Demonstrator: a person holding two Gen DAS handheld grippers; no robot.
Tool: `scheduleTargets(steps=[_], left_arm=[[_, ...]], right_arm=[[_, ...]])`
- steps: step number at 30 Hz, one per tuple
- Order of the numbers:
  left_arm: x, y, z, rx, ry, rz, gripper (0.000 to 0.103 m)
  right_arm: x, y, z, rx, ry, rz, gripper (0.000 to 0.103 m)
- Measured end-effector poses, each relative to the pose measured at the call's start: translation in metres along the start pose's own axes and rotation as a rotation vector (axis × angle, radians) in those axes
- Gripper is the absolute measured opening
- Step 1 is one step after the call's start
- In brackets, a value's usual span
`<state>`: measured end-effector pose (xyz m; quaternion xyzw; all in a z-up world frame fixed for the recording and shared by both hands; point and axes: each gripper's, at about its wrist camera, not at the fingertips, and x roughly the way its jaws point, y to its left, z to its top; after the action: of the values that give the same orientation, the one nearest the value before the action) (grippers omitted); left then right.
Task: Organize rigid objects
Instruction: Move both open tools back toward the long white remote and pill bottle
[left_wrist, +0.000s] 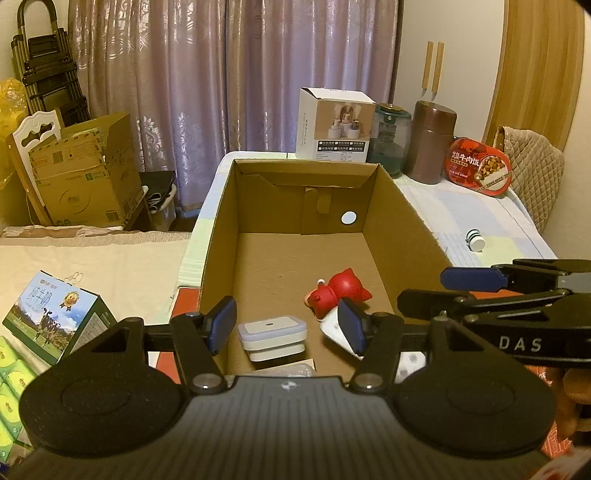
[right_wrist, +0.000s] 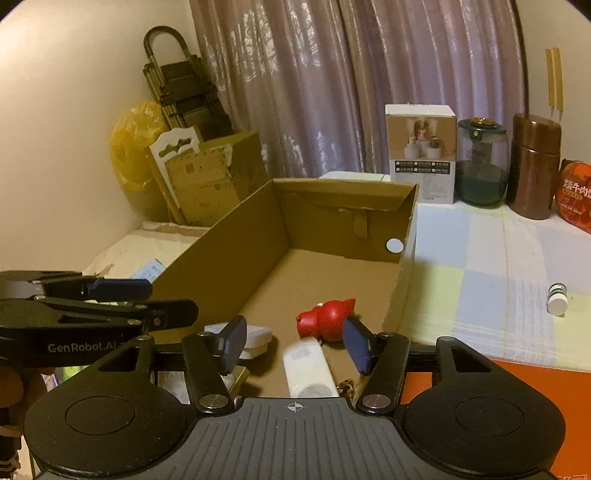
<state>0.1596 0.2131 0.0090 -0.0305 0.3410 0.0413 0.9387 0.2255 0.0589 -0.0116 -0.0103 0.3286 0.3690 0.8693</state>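
Note:
An open cardboard box (left_wrist: 406, 229) (right_wrist: 229, 251) lies on the bed before both grippers. Inside it are a red pig-shaped toy (left_wrist: 338, 291) (right_wrist: 328, 321), a white square lidded container (left_wrist: 271, 336) (right_wrist: 255, 338) and a white oblong object (right_wrist: 306, 369) (left_wrist: 334, 326). My right gripper (right_wrist: 295, 343) (left_wrist: 443, 291) hangs over the box's near right part. Its jaws stand apart, with the blurred white oblong object between and below them, untouched by the pads. My left gripper (left_wrist: 286, 326) (right_wrist: 162, 301) is open above the near left part, over the square container, holding nothing.
Beyond the box stand a white product carton (left_wrist: 334, 125), a glass jar (left_wrist: 391, 138), a brown canister (left_wrist: 432, 142) and a red food tub (left_wrist: 480, 170). A small white spool (left_wrist: 474, 240) lies on the checked cloth. A milk carton (left_wrist: 55, 317) sits at the left.

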Motion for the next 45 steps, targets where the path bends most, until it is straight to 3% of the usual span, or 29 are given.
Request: scheduleTargets(steps=[15,24,34,45], left_arm=[[-0.001,-0.005,0.003,0.007,-0.006,-0.007,0.056],[-0.014,-0.029,0.009,0.023,-0.035,-0.034,0.056],[-0.029,-0.086,0.020,0.077,-0.067,-0.100,0.056],[-0.043,-0.162,0.024,0.127,-0.087,-0.196,0.059]], right_arm=[[-0.012,-0.008,0.003,0.017,-0.053,-0.013,0.055],[-0.045,-0.022,0.002,0.040,-0.125,-0.056,0.055],[-0.117,-0.073,0.002,0.159,-0.196,-0.204,0.055],[-0.198,-0.130,-0.020,0.156,-0.167,-0.376,0.055]])
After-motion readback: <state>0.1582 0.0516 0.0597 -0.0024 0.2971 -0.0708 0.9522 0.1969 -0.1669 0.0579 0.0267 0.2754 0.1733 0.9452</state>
